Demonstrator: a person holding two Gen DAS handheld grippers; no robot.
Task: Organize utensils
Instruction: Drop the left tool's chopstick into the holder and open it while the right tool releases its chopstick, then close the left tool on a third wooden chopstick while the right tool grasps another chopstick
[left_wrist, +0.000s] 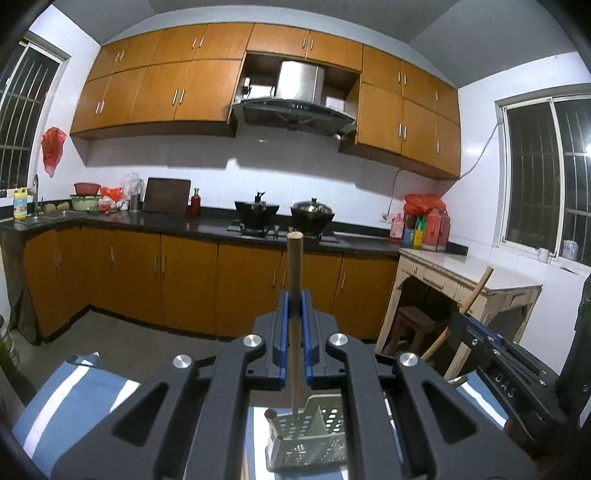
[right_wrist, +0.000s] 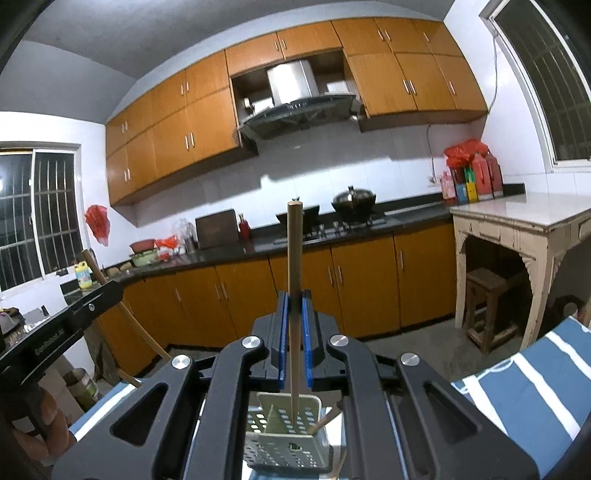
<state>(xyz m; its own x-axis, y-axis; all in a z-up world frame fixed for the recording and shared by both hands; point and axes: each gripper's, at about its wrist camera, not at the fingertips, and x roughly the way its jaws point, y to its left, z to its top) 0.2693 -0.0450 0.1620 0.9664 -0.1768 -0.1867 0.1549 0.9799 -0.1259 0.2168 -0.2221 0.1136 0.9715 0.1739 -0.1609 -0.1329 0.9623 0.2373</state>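
My left gripper is shut on a wooden chopstick that stands upright, its lower tip inside a perforated grey utensil holder below the jaws. A dark-tipped utensil leans in that holder's left side. My right gripper is shut on a second wooden chopstick, upright, its tip inside the same holder. Another stick leans in the holder's right corner. The right gripper body shows at the right of the left wrist view, and the left gripper body at the left of the right wrist view.
The holder stands on a blue and white striped cloth, also in the right wrist view. Behind are orange kitchen cabinets, a dark counter with pots on a stove, and a pale side table with a stool under it.
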